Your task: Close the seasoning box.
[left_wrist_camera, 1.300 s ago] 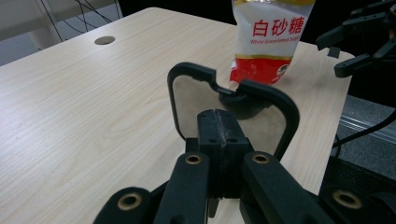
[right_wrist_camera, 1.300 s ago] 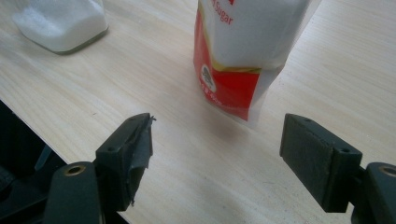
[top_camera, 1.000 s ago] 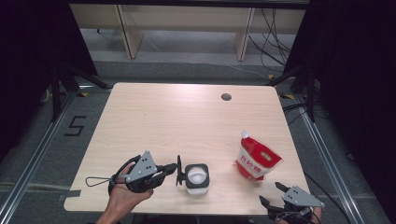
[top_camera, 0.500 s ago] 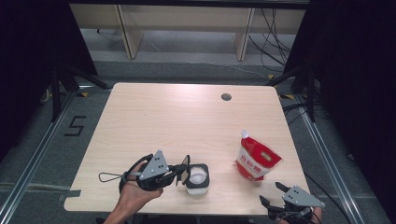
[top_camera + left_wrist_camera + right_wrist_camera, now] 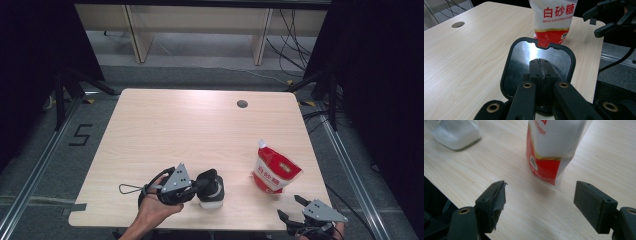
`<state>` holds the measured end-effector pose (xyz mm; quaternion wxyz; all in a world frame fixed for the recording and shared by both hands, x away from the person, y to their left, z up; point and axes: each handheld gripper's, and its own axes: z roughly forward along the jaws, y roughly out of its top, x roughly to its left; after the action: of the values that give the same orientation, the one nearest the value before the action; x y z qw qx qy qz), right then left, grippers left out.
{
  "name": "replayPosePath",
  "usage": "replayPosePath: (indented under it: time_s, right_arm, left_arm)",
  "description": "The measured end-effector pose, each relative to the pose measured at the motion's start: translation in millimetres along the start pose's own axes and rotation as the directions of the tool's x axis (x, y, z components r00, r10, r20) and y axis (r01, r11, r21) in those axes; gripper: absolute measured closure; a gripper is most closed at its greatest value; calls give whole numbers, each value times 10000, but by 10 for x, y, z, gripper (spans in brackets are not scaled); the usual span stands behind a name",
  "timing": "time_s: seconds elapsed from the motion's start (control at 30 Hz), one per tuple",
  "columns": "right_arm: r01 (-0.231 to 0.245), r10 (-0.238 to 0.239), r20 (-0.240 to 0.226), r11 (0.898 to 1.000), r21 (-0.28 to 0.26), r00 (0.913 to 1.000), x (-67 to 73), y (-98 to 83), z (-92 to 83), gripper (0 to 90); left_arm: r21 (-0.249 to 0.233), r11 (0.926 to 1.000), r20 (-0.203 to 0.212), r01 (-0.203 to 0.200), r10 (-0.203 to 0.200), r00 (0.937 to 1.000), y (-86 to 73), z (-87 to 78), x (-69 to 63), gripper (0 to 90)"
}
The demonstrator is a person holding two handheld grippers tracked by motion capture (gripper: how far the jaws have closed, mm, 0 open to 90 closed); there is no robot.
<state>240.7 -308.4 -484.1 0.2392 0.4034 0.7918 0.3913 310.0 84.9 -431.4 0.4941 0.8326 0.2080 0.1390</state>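
My left gripper [image 5: 202, 184] is shut on the raised grip of a black lid [image 5: 210, 180] with a shiny metal face [image 5: 524, 60]. The lid is held over the mouth of a small jar of white grains [image 5: 212, 200], near the table's front edge. Whether the lid touches the jar I cannot tell. A red and white sugar pouch [image 5: 274, 172] stands upright to the right of the jar. My right gripper [image 5: 290, 209] hovers open at the front right corner, short of the pouch [image 5: 550, 150], with nothing between its pads. The jar [image 5: 456, 135] sits off to that gripper's left.
The light wooden table [image 5: 190, 130] has a round cable hole [image 5: 242, 104] near its far edge. My right gripper [image 5: 609, 17] hangs over the table's front edge beside the pouch [image 5: 556, 17]. Shelving and cables lie on the floor beyond the table.
My left gripper has carried the lid rightward, from beside the jar to over its mouth, hiding the white contents. The right gripper and the pouch have stayed put.
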Motion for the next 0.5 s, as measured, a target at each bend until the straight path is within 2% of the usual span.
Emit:
replayPosePath:
  time_s: [0.03, 0.07, 0.17, 0.2, 0.23, 0.3, 0.33, 0.43, 0.47, 0.5]
  right_arm:
    - [107, -107, 0, 9999, -52, 9999, -9, 1, 2, 264]
    - [98, -98, -26, 9999, -39, 9999, -10, 1, 1, 272]
    - [38, -38, -58, 10000, -9, 10000, 1, -1, 0, 282]
    - [-201, 201, -77, 9998, 66, 9998, 24, -1, -6, 282]
    - [-14, 14, -96, 10000, -18, 10000, 7, 1, 0, 281]
    - [29, -30, -75, 10000, -63, 10000, 5, 1, 2, 277]
    - [46, -46, -51, 10000, -28, 10000, 4, 1, 0, 277]
    - [3, -3, -85, 10000, -32, 10000, 8, 1, 1, 276]
    - [172, -173, -33, 9998, -131, 9998, -1, 2, 7, 276]
    - [64, -64, -88, 10000, -10, 9999, 8, 0, 5, 276]
  left_arm:
    - [-69, 9999, 80, 131, -130, 9999, -4, 14, -7, 891]
    - [-19, 10000, 53, -18, 18, 10000, -1, 17, -1, 891]
    - [17, 10000, 157, 50, -51, 9999, -9, 53, -2, 891]
    - [128, 9999, 103, 30, -31, 9999, -9, 59, -1, 891]
    - [89, 9999, 199, 91, -93, 9998, -14, 79, -1, 891]
    - [169, 9999, 187, -37, 34, 9998, -16, 100, 0, 891]
    - [172, 9998, 180, 71, -74, 9998, -22, 117, -9, 891]
    - [337, 9994, 240, 34, -42, 9997, -35, 160, -2, 891]
    - [340, 9994, 215, 19, -26, 9998, -44, 179, -3, 891]
    - [391, 9992, 244, -16, 6, 9997, -58, 200, -3, 891]
